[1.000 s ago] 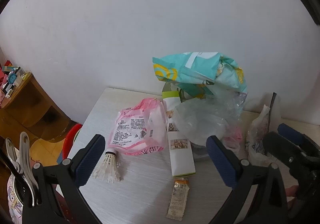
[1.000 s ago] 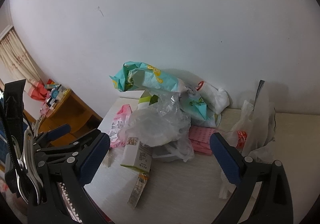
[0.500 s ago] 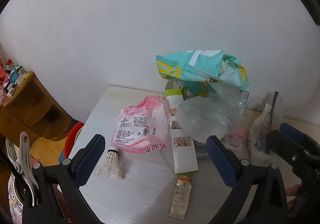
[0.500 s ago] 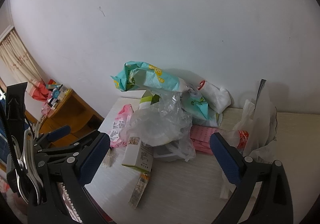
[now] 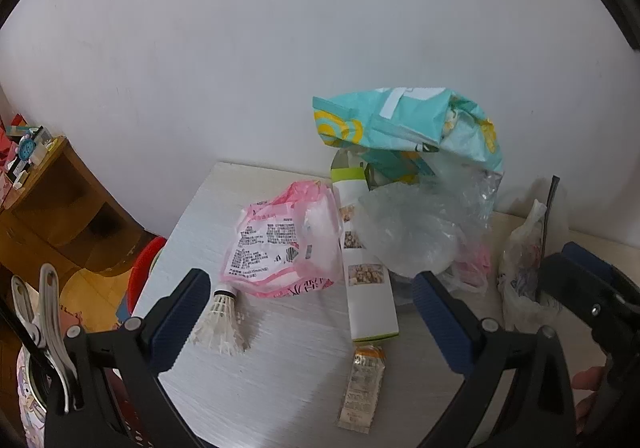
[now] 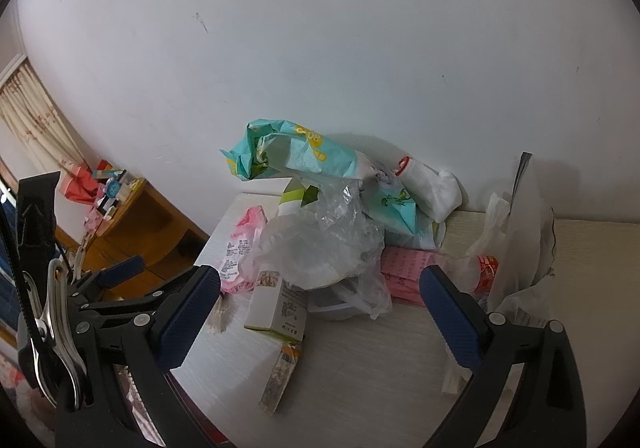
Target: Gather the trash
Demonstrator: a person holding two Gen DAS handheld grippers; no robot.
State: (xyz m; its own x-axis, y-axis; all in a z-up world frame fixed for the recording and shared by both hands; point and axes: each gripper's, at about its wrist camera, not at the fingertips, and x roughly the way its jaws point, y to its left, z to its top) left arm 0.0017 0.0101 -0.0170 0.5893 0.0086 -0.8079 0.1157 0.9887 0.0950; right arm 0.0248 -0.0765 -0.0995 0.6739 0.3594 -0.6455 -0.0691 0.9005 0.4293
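Left gripper [image 5: 310, 312]: hovering wide open, empty, just before the pink bag [image 5: 280, 244].
Right gripper [image 6: 320, 304]: also gaping, holding nothing.
Shuttlecock [image 5: 220, 322]: lying beside the bag's near-left corner.
Advice: probably pinching the bag's crumpled edge, not flat film.

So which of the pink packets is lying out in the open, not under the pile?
The pink bag beside the shuttlecock; the other pink pack is tucked under the clear plastic.

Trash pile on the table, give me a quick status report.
Left gripper open, empty; right gripper open, empty. Crumpled clear plastic bag tops the pile, untouched. White feathered shuttlecock lies beside the pink printed wrapper.
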